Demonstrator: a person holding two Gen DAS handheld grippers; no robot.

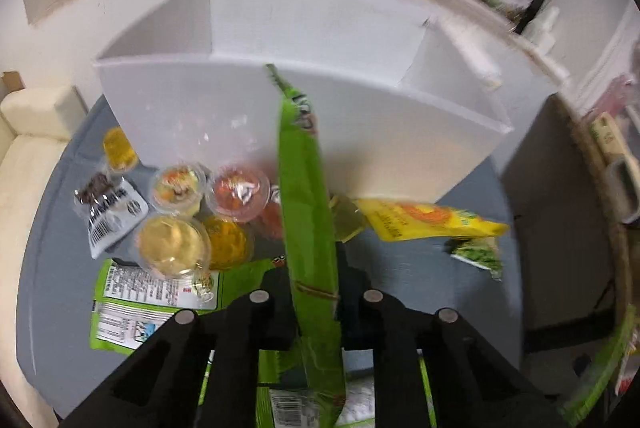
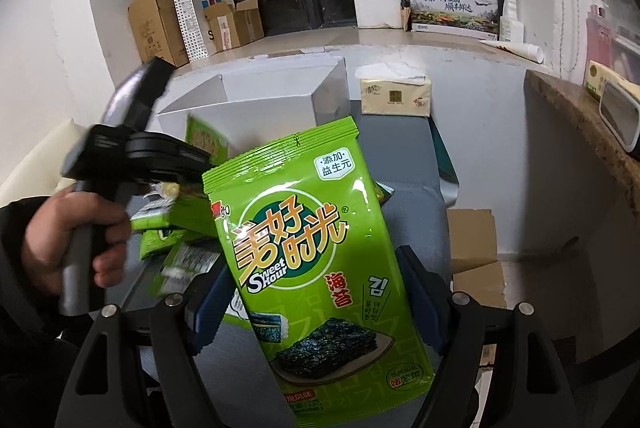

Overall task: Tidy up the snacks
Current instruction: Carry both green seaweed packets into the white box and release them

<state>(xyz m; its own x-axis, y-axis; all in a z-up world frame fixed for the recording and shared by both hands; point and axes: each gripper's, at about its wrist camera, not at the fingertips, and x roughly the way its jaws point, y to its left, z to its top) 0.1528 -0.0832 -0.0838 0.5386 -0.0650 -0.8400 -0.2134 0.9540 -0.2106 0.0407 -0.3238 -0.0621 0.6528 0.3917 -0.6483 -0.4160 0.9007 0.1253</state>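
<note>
1. Left gripper [image 1: 316,302], bottom centre of the left wrist view, pinches a green seaweed packet [image 1: 306,212] seen edge-on, standing up the middle of the frame.
2. Right gripper [image 2: 316,312], bottom of the right wrist view: blue-padded jaws sit either side of a second green packet [image 2: 316,268]; cannot tell whether they press it.
3. That packet's front reads "Sweet Hour", large orange Chinese lettering, "海苔", Korean "김", top badge "添加益生元"; photo of seaweed sheets on a plate.
4. White divided box [image 1: 304,76] fills the upper centre of the left view, with open compartments.
5. Left centre of the left view: clear jelly cups [image 1: 176,246], yellow, orange and red, and a white-black wrapper with barcode [image 1: 108,212].
6. Right of centre: yellow snack bag [image 1: 428,220] lying flat.
7. Lower left: green packets back-up [image 1: 156,292], print unreadable.
8. Surface: grey table [image 1: 420,268].
9. Room, right view: tissue pack [image 2: 396,94] at upper centre, cardboard boxes [image 2: 160,24] and a dotted shopping bag [image 2: 202,12] at upper left, gift box with landscape print [image 2: 456,12] at upper right.
10. The person's left hand [image 2: 76,244] grips the other tool's handle at the left edge.
</note>
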